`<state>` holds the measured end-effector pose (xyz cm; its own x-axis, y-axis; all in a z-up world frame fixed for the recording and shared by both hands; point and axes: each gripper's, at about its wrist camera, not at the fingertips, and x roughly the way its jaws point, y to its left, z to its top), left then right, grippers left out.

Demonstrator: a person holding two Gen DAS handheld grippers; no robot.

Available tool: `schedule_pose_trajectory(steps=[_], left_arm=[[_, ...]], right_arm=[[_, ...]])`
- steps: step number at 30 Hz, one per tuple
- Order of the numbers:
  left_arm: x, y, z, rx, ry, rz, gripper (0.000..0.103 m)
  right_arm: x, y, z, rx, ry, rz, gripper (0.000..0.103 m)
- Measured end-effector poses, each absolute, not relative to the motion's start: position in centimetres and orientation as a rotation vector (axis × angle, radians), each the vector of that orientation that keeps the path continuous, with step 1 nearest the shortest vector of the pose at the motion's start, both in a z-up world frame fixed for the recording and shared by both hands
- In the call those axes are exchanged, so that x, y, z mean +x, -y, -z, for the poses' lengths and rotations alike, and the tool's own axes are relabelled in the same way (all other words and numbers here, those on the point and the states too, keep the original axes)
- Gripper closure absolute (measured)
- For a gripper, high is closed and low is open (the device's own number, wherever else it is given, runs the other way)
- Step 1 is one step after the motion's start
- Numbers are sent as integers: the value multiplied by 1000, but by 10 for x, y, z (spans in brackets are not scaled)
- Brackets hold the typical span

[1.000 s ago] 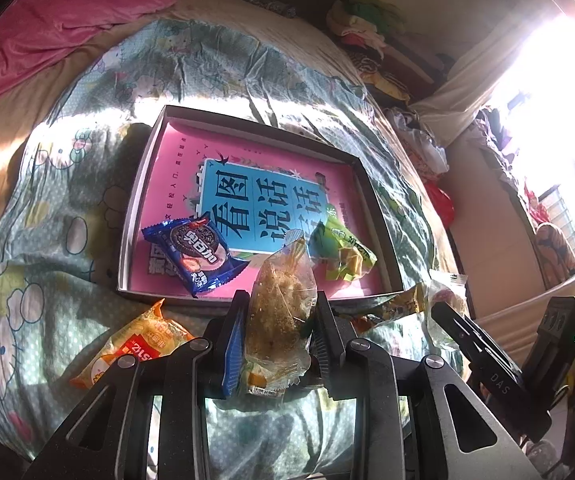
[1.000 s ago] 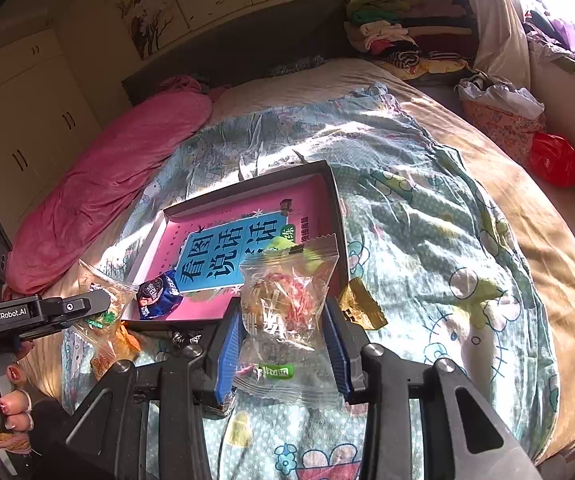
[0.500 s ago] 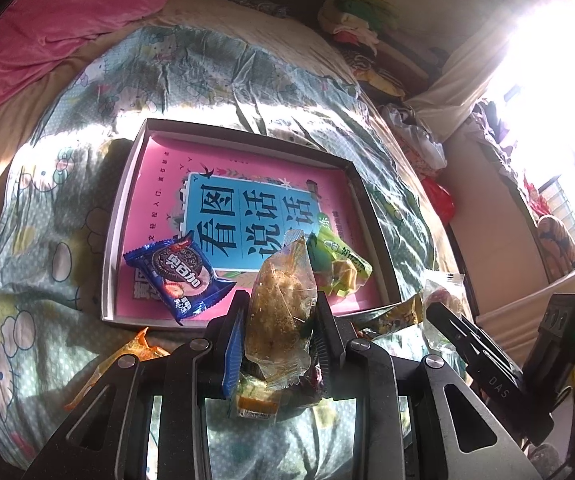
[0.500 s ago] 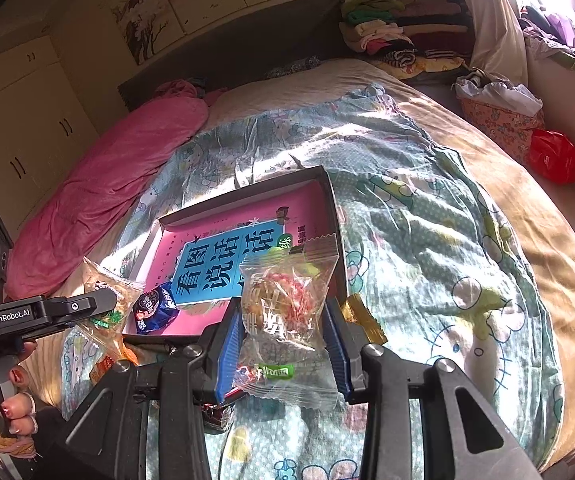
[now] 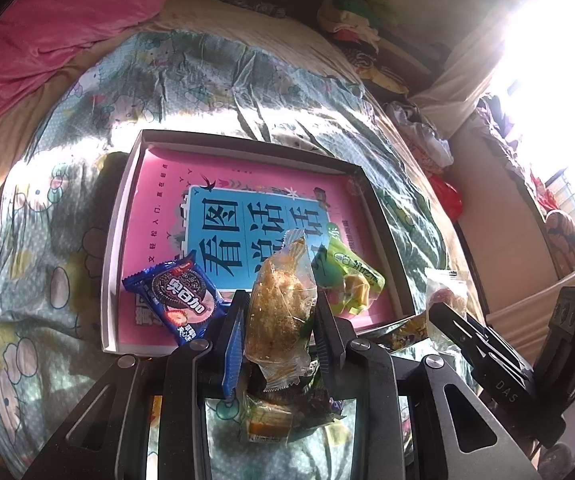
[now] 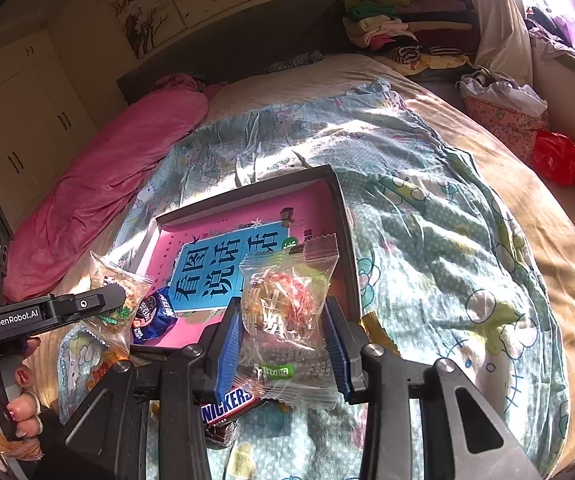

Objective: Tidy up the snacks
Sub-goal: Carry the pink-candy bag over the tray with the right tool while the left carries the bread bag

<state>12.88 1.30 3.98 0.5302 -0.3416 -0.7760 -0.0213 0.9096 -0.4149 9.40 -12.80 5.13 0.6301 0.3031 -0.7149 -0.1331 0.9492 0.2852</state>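
**Q:** Bedroom, sunlit; surface = bed w/ cartoon-print teal quilt (image 6: 427, 208). What's on the list?

**A:** Item 1: shallow dark-rimmed box tray (image 5: 121, 216), pink-and-blue book cover lying flat inside. Already in it: blue foil cookie packet (image 5: 175, 300) at near left corner, green candy pouch (image 5: 351, 276) at near right. So 2 pcs filed.

**Q:** And in your jaws?

**A:** My left gripper (image 5: 279, 320): jaws clamped on clear wrapper w/ crumbly golden-brown cake (image 5: 283, 304), held above the tray's near edge. My right gripper (image 6: 283, 336): jaws clamped on clear bag of pale and red strip snacks w/ green label (image 6: 287, 308), likewise near the tray's near right corner. Neither set down yet.

**Q:** Loose stock?

**A:** Outside tray, on quilt: brown Snickers bar (image 6: 227, 404) under my right jaws; small wrapped orange-and-green pc (image 5: 267, 420) below my left; yellow wrapper (image 6: 371, 328) just beside tray's near right corner; orange packet (image 6: 99, 368) left of tray, partly hidden.

**Q:** Progress est.?

**A:** Roughly a third, I'd judge: 2 in, 2 in transit, at least 4 left to fetch. More may be out of view.
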Motion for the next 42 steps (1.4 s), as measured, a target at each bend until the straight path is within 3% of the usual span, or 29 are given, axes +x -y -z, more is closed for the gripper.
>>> schedule_pose_trajectory(steps=[42], left_arm=[[172, 2, 11, -390, -1096, 216, 71]], right_arm=[[144, 113, -19, 200, -932, -221, 63]])
